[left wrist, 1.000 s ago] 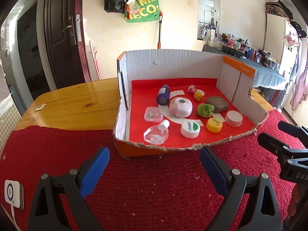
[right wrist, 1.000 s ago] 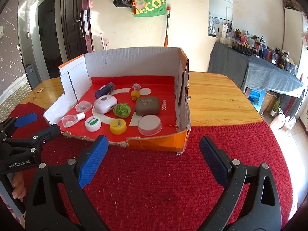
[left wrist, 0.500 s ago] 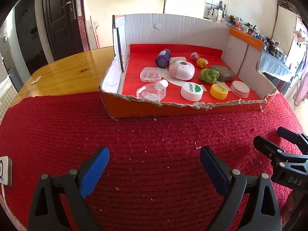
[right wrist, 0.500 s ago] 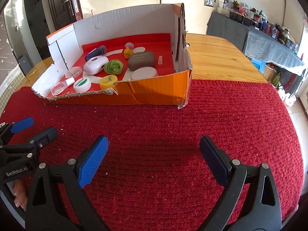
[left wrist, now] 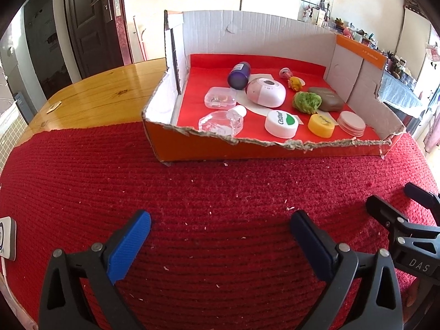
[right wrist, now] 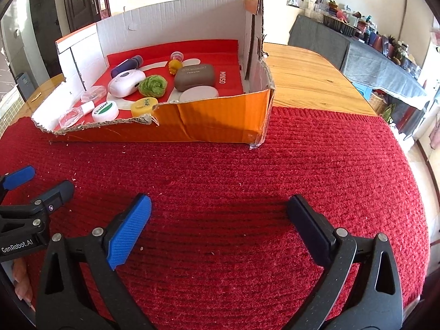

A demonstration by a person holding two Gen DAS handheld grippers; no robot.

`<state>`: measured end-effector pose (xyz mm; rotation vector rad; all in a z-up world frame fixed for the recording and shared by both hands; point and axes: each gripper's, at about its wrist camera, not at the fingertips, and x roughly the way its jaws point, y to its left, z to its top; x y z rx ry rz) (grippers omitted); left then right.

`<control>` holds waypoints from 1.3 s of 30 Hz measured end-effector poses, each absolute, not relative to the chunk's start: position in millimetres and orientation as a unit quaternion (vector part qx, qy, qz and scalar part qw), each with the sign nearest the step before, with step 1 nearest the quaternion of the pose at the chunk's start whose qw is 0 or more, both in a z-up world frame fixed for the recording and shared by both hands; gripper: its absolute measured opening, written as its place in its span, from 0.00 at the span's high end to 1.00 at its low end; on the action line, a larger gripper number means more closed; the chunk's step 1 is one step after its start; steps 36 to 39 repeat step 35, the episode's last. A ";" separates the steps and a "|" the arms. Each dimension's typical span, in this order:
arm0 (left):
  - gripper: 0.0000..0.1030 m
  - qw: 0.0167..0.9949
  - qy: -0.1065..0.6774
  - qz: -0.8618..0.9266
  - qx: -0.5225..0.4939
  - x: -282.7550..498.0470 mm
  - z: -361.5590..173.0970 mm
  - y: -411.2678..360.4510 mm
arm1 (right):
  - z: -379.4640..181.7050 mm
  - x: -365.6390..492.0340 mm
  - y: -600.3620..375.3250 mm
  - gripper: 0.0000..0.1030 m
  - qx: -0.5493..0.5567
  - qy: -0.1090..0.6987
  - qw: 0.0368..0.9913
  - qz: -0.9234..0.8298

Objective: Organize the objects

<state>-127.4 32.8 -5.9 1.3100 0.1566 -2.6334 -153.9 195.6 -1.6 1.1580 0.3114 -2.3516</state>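
Observation:
An open cardboard box (left wrist: pixel 275 148) (right wrist: pixel 214 121) with a red floor stands on the red knitted mat. In it lie several small items: a clear bottle (left wrist: pixel 221 121), a clear case (left wrist: pixel 220 98), a purple bottle (left wrist: pixel 238 75), a pink-white device (left wrist: pixel 266 92) (right wrist: pixel 126 83), a white Cestbon jar (left wrist: pixel 281 123) (right wrist: pixel 105 111), a yellow jar (left wrist: pixel 321 125) (right wrist: pixel 144 106), a green ball (left wrist: pixel 306 101) (right wrist: pixel 152 85), a brown case (left wrist: pixel 327 99) (right wrist: pixel 194 77) and a pink disc (left wrist: pixel 351 123). My left gripper (left wrist: pixel 220 239) and my right gripper (right wrist: pixel 218 225) are open and empty over the mat, well short of the box.
The red mat (left wrist: pixel 192 206) covers the near half of a wooden table (left wrist: pixel 104 96) (right wrist: pixel 308 77). A white pad (left wrist: pixel 7 238) lies at the mat's left edge. A dark door stands behind on the left, a cluttered grey-covered counter (right wrist: pixel 379 63) on the right.
Both grippers have drawn back and risen away from the box, which now sits farther ahead. The jaws stay open. The items in the box have not moved.

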 end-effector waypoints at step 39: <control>0.00 0.105 0.056 -0.890 0.441 -125.5 -5.6 29.6 | -1.3 -153.9 195.8 0.00 0.426 0.110 0.244 -0.864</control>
